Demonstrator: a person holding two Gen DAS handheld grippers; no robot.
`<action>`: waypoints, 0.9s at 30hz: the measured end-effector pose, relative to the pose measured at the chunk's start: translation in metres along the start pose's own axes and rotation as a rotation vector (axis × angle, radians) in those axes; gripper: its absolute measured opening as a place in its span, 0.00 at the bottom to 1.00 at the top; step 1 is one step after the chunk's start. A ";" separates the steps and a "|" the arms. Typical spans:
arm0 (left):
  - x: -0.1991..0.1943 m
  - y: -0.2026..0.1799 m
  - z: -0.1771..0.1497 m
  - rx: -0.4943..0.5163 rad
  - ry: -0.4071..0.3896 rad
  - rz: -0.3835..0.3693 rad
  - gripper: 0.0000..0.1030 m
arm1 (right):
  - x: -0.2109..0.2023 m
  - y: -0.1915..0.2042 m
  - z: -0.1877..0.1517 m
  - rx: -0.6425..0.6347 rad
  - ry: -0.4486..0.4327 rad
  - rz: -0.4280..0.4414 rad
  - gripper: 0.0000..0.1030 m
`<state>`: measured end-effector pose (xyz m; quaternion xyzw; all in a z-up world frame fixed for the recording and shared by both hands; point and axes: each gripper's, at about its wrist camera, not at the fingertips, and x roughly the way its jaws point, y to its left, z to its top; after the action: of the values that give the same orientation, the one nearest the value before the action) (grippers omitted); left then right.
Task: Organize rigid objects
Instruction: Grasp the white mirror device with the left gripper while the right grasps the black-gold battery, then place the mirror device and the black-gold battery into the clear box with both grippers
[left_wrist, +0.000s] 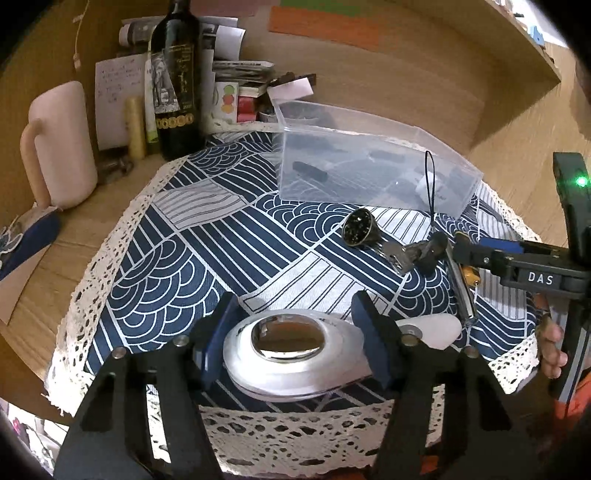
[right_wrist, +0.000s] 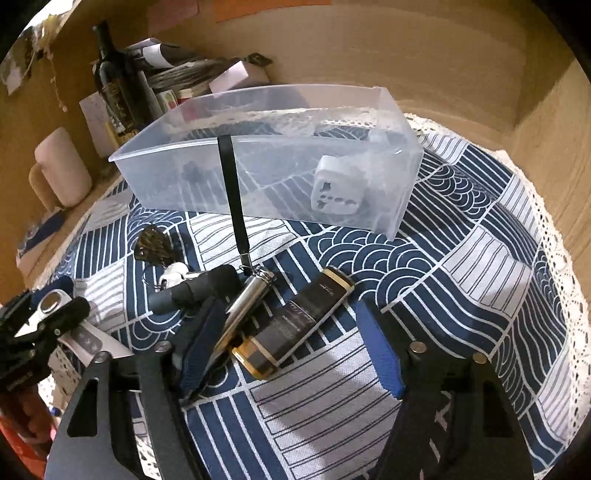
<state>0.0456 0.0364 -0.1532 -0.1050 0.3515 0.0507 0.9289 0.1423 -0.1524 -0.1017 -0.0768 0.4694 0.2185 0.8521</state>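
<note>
On a navy-and-white wave-patterned cloth (left_wrist: 207, 236), the left gripper (left_wrist: 295, 341) stands wide open around a white oval magnifier with a chrome-rimmed lens (left_wrist: 291, 350) — not gripping it — while the right gripper (right_wrist: 291, 343), equally open, straddles a black-and-gold rectangular lighter (right_wrist: 295, 325) before a clear plastic bin (right_wrist: 266, 162).

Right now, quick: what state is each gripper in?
Left gripper: open, straddling the white magnifier, not clamped.
Right gripper: open around the black-and-gold lighter, holding nothing.
</note>
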 end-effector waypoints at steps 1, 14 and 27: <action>0.001 0.001 0.001 0.000 0.000 0.002 0.61 | -0.001 -0.001 0.000 0.005 0.001 0.001 0.60; -0.005 0.009 0.042 0.007 -0.090 0.052 0.61 | 0.003 -0.005 -0.010 -0.042 0.028 -0.088 0.21; -0.030 0.000 0.115 0.045 -0.244 0.074 0.61 | -0.055 -0.003 0.032 -0.058 -0.199 -0.065 0.21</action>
<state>0.0976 0.0626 -0.0492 -0.0643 0.2404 0.0895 0.9644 0.1426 -0.1612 -0.0387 -0.0948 0.3732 0.2107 0.8985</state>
